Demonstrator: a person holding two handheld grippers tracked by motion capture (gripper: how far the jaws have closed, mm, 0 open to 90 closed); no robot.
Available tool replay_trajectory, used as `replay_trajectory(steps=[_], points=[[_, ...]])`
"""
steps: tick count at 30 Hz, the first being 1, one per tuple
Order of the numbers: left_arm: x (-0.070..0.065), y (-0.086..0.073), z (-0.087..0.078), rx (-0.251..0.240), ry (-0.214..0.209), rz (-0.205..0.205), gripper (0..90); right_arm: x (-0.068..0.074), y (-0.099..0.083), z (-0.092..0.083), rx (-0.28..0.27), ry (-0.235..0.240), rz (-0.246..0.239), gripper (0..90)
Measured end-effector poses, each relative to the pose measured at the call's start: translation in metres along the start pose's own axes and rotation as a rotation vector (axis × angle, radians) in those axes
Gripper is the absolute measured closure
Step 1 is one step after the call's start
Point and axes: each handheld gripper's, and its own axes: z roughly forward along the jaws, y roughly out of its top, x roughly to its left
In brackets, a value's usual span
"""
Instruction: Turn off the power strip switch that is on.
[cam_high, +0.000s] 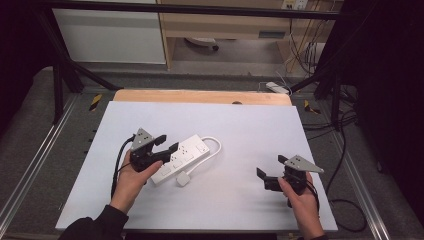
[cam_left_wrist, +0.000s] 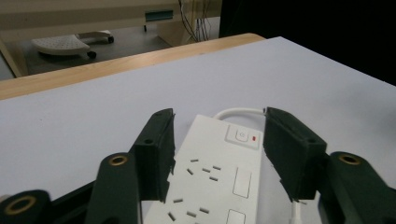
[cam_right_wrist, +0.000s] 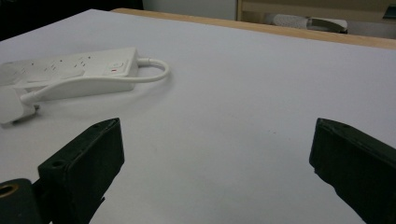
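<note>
A white power strip lies at an angle on the white table, left of centre, its switch with a red mark at the far end. Its white cable loops back to a plug lying beside the strip. My left gripper hovers over the strip's near half, open, one jaw on each side of the strip, not closed on it. My right gripper stands open over bare table at the right, and its view has the strip and plug far to the left.
A wooden strip edges the table's far side. A black frame surrounds the table, with cables on the floor at the right and a wooden cabinet behind.
</note>
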Motion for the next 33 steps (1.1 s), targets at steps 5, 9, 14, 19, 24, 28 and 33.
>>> replay_trajectory(steps=[5, 9, 14, 19, 24, 28, 33], points=[[-0.002, -0.003, 0.001, 0.014, 0.004, 0.003, 53.3, 0.0, 0.0, 0.0, 0.003, 0.001, -0.002, 3.6], [-0.002, -0.008, 0.002, 0.023, 0.004, 0.002, 57.9, 0.0, 0.0, 0.001, 0.003, 0.0, -0.001, 3.7], [-0.003, -0.011, 0.005, 0.034, -0.009, 0.007, 67.8, 0.0, 0.0, 0.0, 0.001, 0.0, -0.001, 3.8], [-0.004, -0.013, 0.007, 0.048, -0.023, 0.018, 75.8, 0.0, 0.0, 0.0, 0.001, 0.0, -0.002, 3.7], [-0.006, -0.016, 0.009, 0.065, -0.037, 0.025, 82.3, 0.0, 0.0, 0.0, 0.002, 0.001, -0.001, 3.8], [-0.006, -0.017, 0.011, 0.078, -0.044, 0.032, 83.9, 0.0, 0.0, 0.0, 0.003, 0.001, -0.002, 3.8], [-0.005, -0.018, 0.011, 0.084, -0.047, 0.027, 86.4, 0.0, 0.0, 0.0, 0.003, 0.002, -0.004, 3.8]])
